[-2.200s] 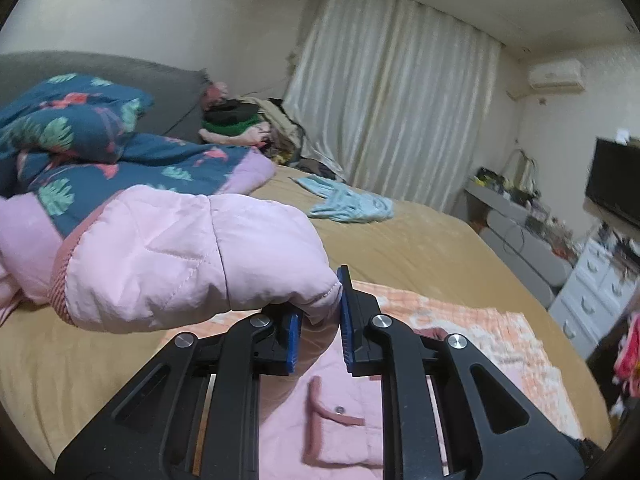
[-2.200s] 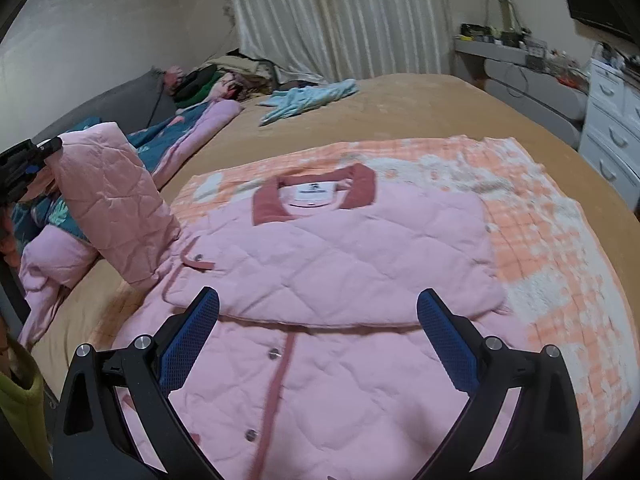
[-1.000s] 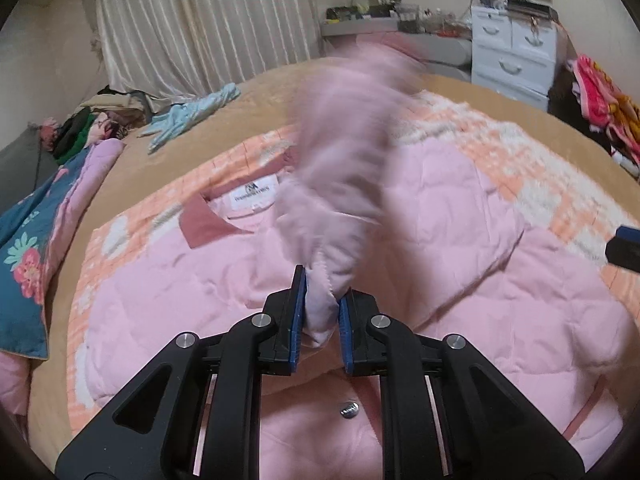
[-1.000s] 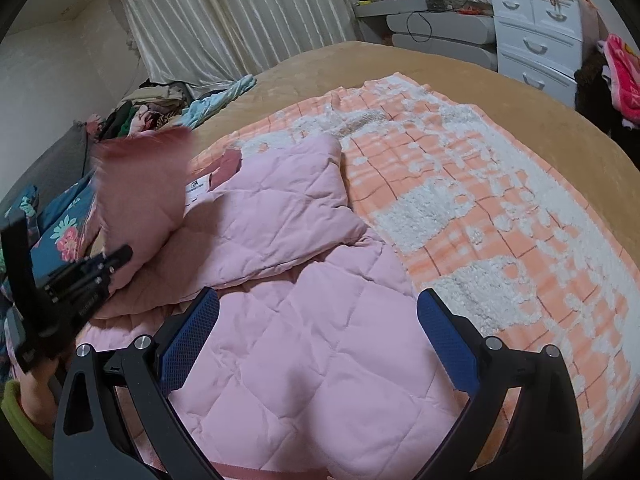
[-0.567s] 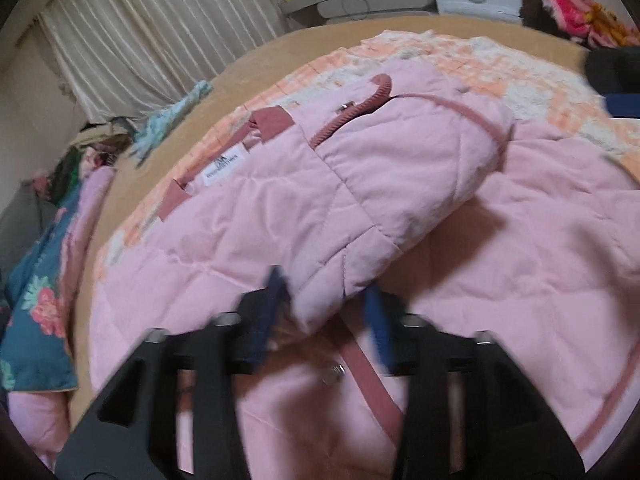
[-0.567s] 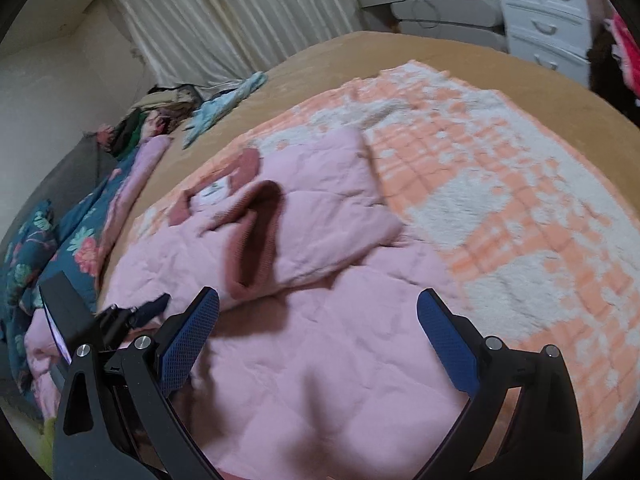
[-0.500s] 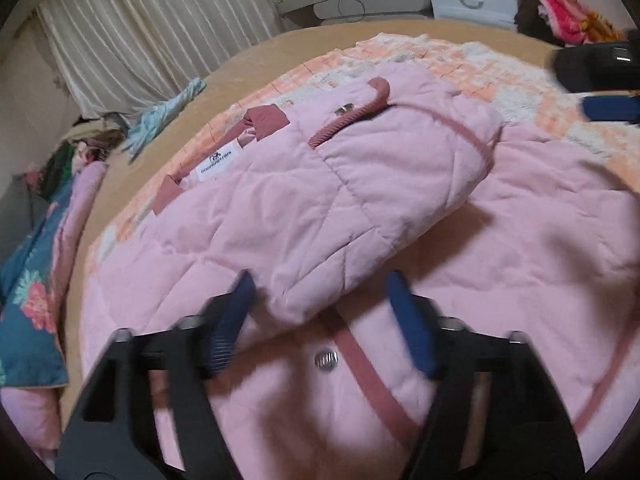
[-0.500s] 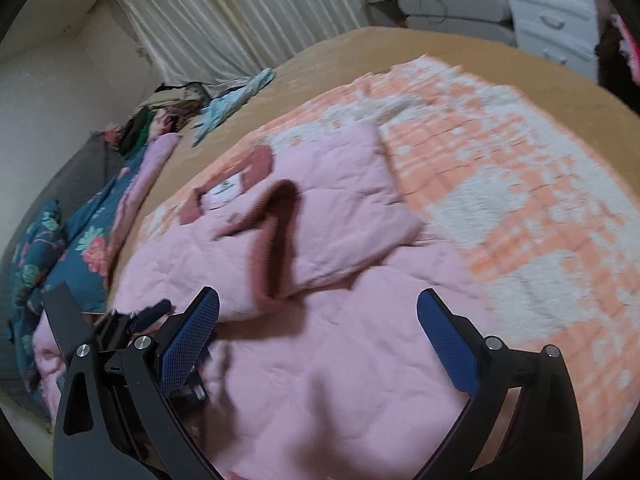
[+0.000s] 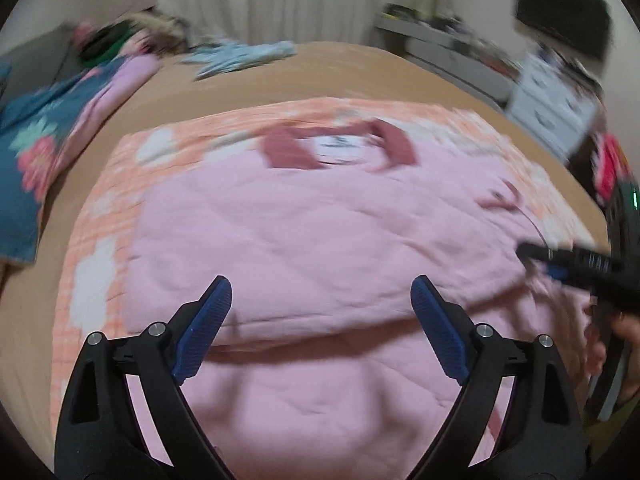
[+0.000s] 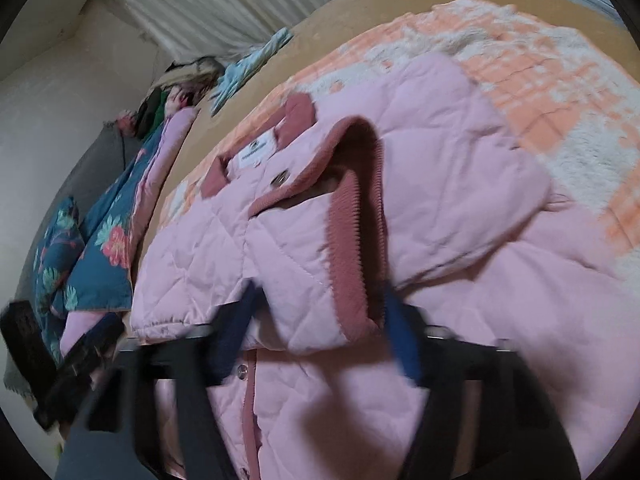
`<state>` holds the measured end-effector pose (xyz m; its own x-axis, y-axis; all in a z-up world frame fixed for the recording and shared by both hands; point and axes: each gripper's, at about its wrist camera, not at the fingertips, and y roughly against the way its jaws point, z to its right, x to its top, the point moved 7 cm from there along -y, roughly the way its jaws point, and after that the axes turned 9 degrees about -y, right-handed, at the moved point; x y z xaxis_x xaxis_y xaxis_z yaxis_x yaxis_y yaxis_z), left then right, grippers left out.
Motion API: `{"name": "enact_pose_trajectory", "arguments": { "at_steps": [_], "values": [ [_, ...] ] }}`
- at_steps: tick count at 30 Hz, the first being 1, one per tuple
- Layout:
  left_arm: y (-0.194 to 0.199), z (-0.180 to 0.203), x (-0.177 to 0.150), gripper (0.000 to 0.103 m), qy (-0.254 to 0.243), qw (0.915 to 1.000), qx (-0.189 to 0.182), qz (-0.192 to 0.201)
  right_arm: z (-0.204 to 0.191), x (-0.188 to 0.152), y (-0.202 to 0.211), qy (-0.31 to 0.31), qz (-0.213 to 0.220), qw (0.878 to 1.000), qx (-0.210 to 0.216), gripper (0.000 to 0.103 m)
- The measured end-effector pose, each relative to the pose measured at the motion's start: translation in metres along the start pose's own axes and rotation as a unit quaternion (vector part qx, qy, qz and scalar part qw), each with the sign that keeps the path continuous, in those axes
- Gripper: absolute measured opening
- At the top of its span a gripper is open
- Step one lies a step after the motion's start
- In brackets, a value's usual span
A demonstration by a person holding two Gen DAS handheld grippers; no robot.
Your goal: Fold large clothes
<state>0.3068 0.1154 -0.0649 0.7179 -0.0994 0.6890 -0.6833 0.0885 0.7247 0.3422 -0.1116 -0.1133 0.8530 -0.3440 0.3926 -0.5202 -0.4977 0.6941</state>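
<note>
- Right now the pink quilted jacket (image 9: pixel 320 240) lies spread on an orange-and-white checked blanket (image 9: pixel 100 200), which covers the middle of a tan bed (image 9: pixel 360 72).
- Its dark pink collar (image 9: pixel 392 144) points toward the curtain (image 9: pixel 260 0) at the far end of the bed.
- Both sleeves are folded in across the chest, so the upper half is a thick double layer with a rounded lower edge.
- From the left wrist view, the left tool (image 9: pixel 322 328) has just been opening; its blue pads stand wide apart over that folded edge with nothing clamped between them.
- From the right wrist view, the right tool (image 10: pixel 320 332) has just been closing, and its blurred blue pads sit on either side of the ribbed cuff (image 10: pixel 352 248) of the top sleeve.
- Motion blur hides whether those pads press on the cuff yet, so I cannot tell if it is gripped.
- At the right edge of the left wrist view, the right tool (image 9: pixel 560 264) reaches to the jacket's side.
- A teal floral quilt (image 10: pixel 104 236) lies bunched along the left side of the bed.
- A light blue garment (image 9: pixel 240 56) lies near the curtain, well apart from the jacket.
- A white chest of drawers (image 9: pixel 552 108) stands beside the bed on the right.
</note>
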Motion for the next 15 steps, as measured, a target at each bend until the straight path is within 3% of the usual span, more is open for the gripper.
{"name": "enact_pose_trajectory", "arguments": {
  "at_steps": [2,5,8,11,15],
  "values": [
    [0.001,-0.018,0.003,0.084,0.035,0.9994,0.000,0.004,-0.020,0.001,0.004,0.056,0.012,0.998,0.011,0.022],
    [0.001,-0.039,0.008,0.084,0.074,0.9972,0.003,0.009,-0.055,0.010,0.026,0.143,0.054,0.988,0.013,0.020],
    [0.000,-0.056,0.016,0.084,0.103,0.9945,0.003,0.016,-0.093,0.028,0.056,0.221,0.109,0.969,0.020,0.020],
    [0.000,-0.065,0.019,0.084,0.113,0.9934,0.005,0.021,-0.100,0.043,0.065,0.249,0.130,0.960,0.006,0.020],
    [-0.009,-0.064,0.016,0.084,0.114,0.9933,-0.002,0.016,-0.076,0.054,0.050,0.233,0.120,0.965,-0.014,0.020]
  ]
}}
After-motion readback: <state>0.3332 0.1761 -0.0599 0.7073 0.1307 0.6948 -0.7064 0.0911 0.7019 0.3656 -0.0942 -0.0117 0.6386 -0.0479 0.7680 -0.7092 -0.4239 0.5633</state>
